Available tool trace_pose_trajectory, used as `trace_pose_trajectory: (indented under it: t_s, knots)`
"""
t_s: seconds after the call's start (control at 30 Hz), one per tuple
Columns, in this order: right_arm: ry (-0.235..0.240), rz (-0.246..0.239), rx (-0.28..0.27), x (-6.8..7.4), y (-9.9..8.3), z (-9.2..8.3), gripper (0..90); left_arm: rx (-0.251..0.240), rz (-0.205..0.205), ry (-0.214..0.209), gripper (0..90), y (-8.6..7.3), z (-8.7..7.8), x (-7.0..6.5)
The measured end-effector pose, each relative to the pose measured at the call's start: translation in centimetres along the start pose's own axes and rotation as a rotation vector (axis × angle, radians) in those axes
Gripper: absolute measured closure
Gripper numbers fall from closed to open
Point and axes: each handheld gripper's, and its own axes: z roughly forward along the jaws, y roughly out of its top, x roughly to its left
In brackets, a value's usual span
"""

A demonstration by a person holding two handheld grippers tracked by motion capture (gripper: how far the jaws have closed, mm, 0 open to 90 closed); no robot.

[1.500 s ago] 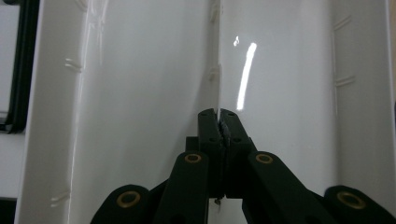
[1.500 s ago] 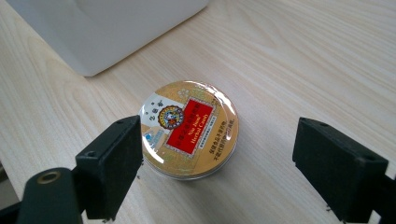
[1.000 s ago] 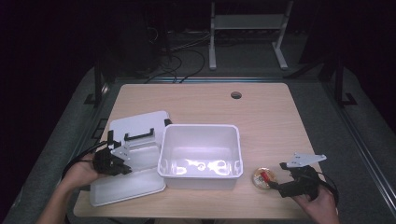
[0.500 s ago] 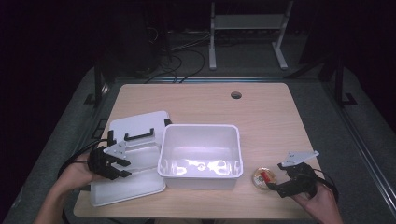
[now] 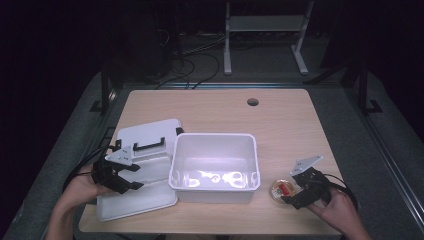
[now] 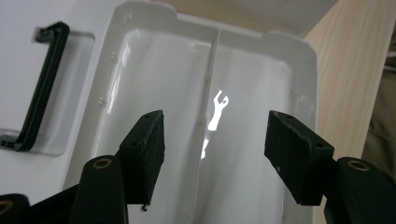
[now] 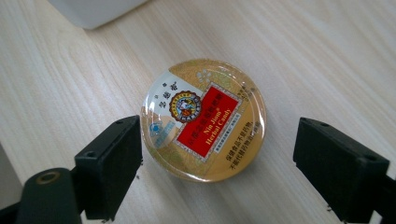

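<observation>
we hold our left gripper (image 5: 125,180) above the near part of the white lid (image 5: 145,175), which lies flat at the near left of the table (image 5: 280,120), just left of the white bin (image 5: 215,167). our left forearm comes in from the near left corner, the hand wrapped around the gripper body and the jaws pointing right, toward the bin. in the left gripper view the left gripper's (image 6: 215,158) jaws have just been opening and now stand well apart with nothing between them, looking down on the lid's (image 6: 210,116) glossy white surface; the lid's black handle (image 6: 39,88) lies off to that view's left.

our right hand (image 5: 335,205) rests at the near right of the table, with the right gripper (image 5: 295,197) pointing left and down at the round candy tin (image 5: 281,189). the tin lies flat on the wood just right of the bin's near right corner. in the right gripper view the right gripper's (image 7: 217,163) jaws stand wide on either side of the tin (image 7: 204,119), one pad close to its rim, the other clear of it, neither pressing.
</observation>
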Motion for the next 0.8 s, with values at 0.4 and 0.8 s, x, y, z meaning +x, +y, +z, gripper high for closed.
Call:
trace_pose_trajectory:
  t_s: [0.4, 0.8]
  knots:
    - [0.021, -0.044, 0.087, 0.5, 1.1, 2.0, 14.5, -0.021, 0.000, 0.033, 23.8, 0.8, 1.0, -0.8]
    - [0.005, -0.081, 0.136, 0.8, 1.7, 3.2, 19.0, -0.043, -0.018, 0.039, 21.1, 0.7, 1.2, -0.8]
